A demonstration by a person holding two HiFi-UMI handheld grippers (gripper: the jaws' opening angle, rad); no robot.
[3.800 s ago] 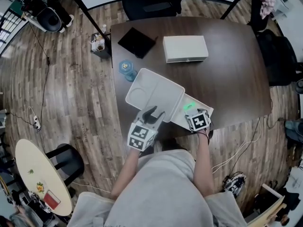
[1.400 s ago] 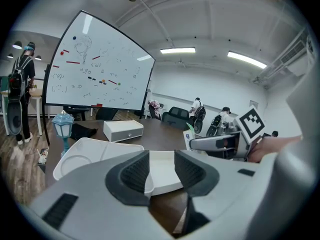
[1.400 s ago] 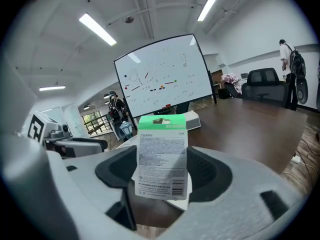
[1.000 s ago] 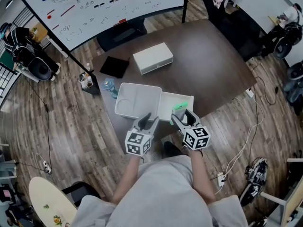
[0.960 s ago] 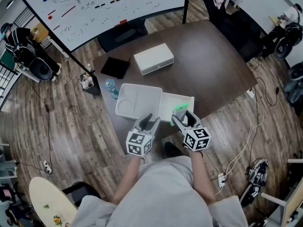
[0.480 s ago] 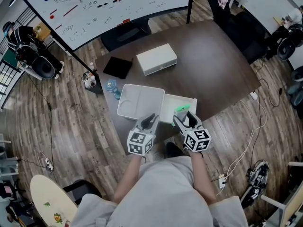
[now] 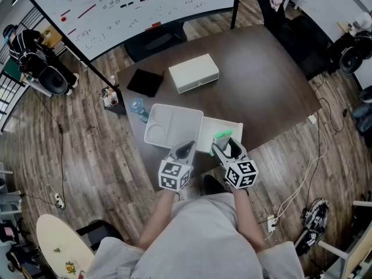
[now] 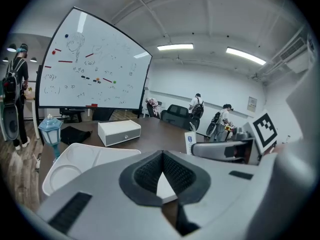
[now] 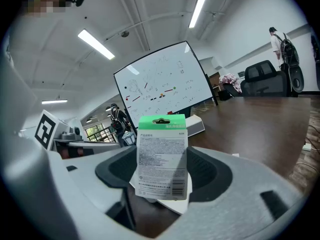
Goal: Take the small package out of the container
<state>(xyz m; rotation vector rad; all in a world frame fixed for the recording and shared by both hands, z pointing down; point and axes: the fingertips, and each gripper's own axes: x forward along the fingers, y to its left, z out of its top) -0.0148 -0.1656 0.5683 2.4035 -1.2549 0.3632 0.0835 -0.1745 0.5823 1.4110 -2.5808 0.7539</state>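
Observation:
The white container lies open on the dark table, its compartmented lid (image 7: 173, 127) flat at the left and its base (image 7: 232, 131) at the right. My right gripper (image 7: 224, 149) is shut on the small package (image 7: 222, 135), a white card with a green top, and holds it upright just above the base's near edge. In the right gripper view the package (image 9: 162, 149) fills the gap between the pads (image 9: 210, 171). My left gripper (image 7: 186, 150) hovers at the lid's near edge. Its jaws have just closed with nothing between them, and its pads (image 8: 145, 176) meet in the left gripper view.
A white box (image 7: 193, 72), a black pouch (image 7: 145, 82) and a blue bottle (image 7: 137, 106) sit farther back on the table (image 7: 273, 80). A whiteboard (image 7: 116, 4) and a black chair (image 7: 154, 39) stand beyond. The table's near edge runs just under both grippers.
The left gripper's jaws went from wide open to shut. The right gripper stays shut on the package, which lay in the container in the oldest frame.

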